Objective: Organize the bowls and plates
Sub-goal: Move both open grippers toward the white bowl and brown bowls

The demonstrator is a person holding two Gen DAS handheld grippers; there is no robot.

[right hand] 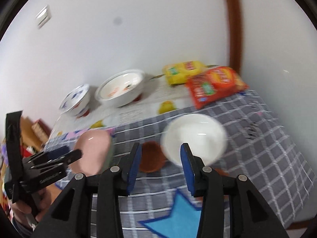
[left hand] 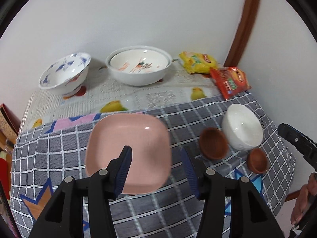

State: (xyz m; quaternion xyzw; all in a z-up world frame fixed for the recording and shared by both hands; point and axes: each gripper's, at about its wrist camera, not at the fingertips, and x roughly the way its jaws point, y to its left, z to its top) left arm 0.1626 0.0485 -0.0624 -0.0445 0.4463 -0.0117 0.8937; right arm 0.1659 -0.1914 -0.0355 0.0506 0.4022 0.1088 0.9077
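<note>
A pink square plate lies on the checked cloth. My left gripper is open over its near right part, left finger above the plate, right finger off its edge. A plain white bowl stands to the right with two small brown bowls beside it. My right gripper is open and empty, just in front of the white bowl and a brown bowl. A blue-patterned bowl and a large white bowl with a smaller one nested inside stand at the back.
A yellow snack packet and a red one lie at the back right by the wall. The table drops off at left and right edges. Boxes stand on the left beside it. A brown door frame rises behind.
</note>
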